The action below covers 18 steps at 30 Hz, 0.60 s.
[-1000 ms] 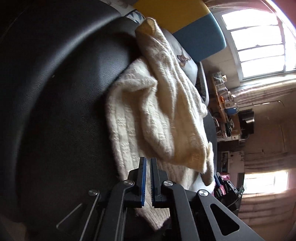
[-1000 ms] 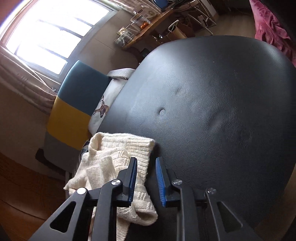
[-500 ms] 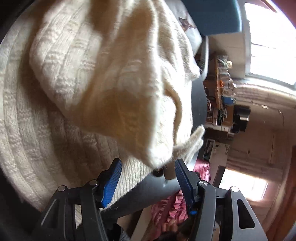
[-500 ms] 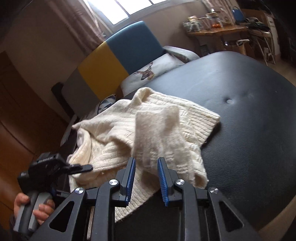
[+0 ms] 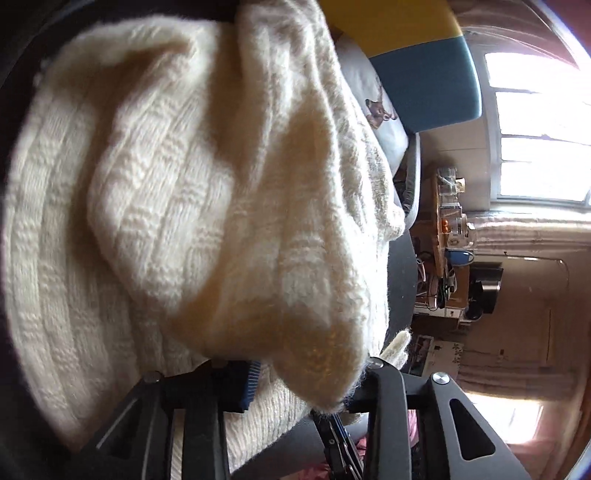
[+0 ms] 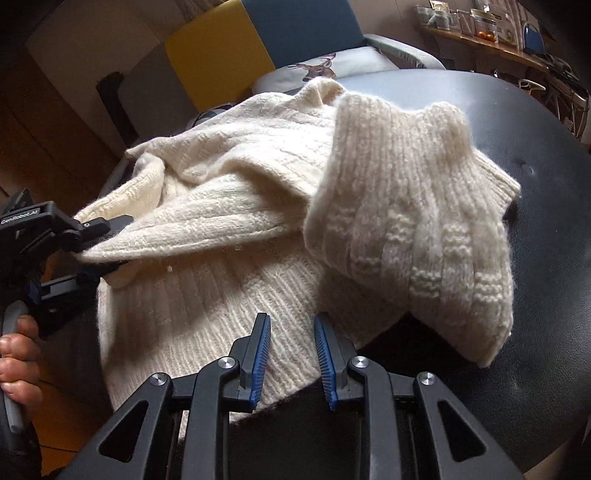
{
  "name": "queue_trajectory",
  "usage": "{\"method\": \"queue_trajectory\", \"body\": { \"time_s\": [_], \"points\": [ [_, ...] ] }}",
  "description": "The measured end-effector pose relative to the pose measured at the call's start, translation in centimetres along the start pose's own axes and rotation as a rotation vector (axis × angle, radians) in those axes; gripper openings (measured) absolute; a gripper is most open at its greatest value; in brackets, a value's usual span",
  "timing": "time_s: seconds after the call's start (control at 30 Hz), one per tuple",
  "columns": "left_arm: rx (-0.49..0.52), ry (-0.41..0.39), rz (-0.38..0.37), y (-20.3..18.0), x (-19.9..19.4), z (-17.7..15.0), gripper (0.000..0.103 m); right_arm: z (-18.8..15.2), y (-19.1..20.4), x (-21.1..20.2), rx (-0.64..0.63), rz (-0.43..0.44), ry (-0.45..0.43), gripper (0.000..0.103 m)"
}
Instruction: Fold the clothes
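Left tongs (image 6: pixel 107 243) were clenched on a fold of the cream knitted sweater (image 6: pixel 258 229), their jaws having just been closing with the wool between them; in the right wrist view the black fingers pinched a pointed corner of the knit at the sweater's left edge. Seen from the left wrist, that same fold draped over the left tongs (image 5: pixel 295 384) and hid much of the blue pads (image 5: pixel 250 384). A hand (image 6: pixel 16 362) gripped the handle of the left tool at the lower left of the right wrist view.

Right tongs (image 6: pixel 291 354) stood released, jaws a little apart, hovering just above the ribbed hem of the sweater with nothing pressed between the blue pads (image 6: pixel 260 358).

Crumpled and partly doubled over, the sweater lay on a black padded surface (image 6: pixel 535 258), with a thick folded part heaped toward the right and the hem spread nearest the right tongs. Behind it stood a chair with a yellow and blue back (image 6: pixel 258 40) and a cushion printed with a deer (image 6: pixel 321 68). A cluttered wooden shelf (image 6: pixel 480 35) ran along the far wall.
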<state>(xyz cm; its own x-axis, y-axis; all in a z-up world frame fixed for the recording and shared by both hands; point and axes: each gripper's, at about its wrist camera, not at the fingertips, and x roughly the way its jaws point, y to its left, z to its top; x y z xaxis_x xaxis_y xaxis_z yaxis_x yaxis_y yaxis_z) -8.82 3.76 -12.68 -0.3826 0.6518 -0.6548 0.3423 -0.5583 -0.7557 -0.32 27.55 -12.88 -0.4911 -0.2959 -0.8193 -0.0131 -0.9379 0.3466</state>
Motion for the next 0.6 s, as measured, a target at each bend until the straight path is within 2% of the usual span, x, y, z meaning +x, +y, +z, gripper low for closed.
{"method": "queue_trajectory", "body": {
  "time_s": [0.13, 0.23, 0.3, 0.4, 0.5, 0.57, 0.6],
  "points": [
    [0.191, -0.013, -0.025, 0.4, -3.4, 1.1, 0.016, -0.6, 1.2, 0.4, -0.048, 0.033, 0.055, 0.028],
    [0.317, -0.06, -0.008, 1.0, -7.4, 2.2, 0.01, -1.3, 2.5, 0.7, -0.085, 0.08, 0.088, 0.028],
    [0.356, -0.121, 0.016, 1.9, -10.4, 3.6, 0.006, -1.7, 3.3, 1.0, -0.094, 0.111, 0.101, 0.028],
    [0.345, -0.177, 0.036, 3.7, -14.0, 6.0, 0.003, -1.8, 4.4, 1.7, -0.091, 0.161, 0.12, 0.029],
    [0.352, -0.132, -0.025, 5.3, -15.5, 5.6, 0.004, -1.8, 5.6, 2.4, -0.116, 0.183, 0.134, 0.029],
    [0.374, -0.074, -0.052, 4.9, -14.4, 3.9, 0.004, -1.7, 6.2, 2.8, -0.127, 0.192, 0.145, 0.029],
    [0.379, -0.043, -0.059, 4.5, -13.6, 3.0, 0.007, -1.7, 6.5, 2.9, -0.139, 0.19, 0.147, 0.029]
  ]
}}
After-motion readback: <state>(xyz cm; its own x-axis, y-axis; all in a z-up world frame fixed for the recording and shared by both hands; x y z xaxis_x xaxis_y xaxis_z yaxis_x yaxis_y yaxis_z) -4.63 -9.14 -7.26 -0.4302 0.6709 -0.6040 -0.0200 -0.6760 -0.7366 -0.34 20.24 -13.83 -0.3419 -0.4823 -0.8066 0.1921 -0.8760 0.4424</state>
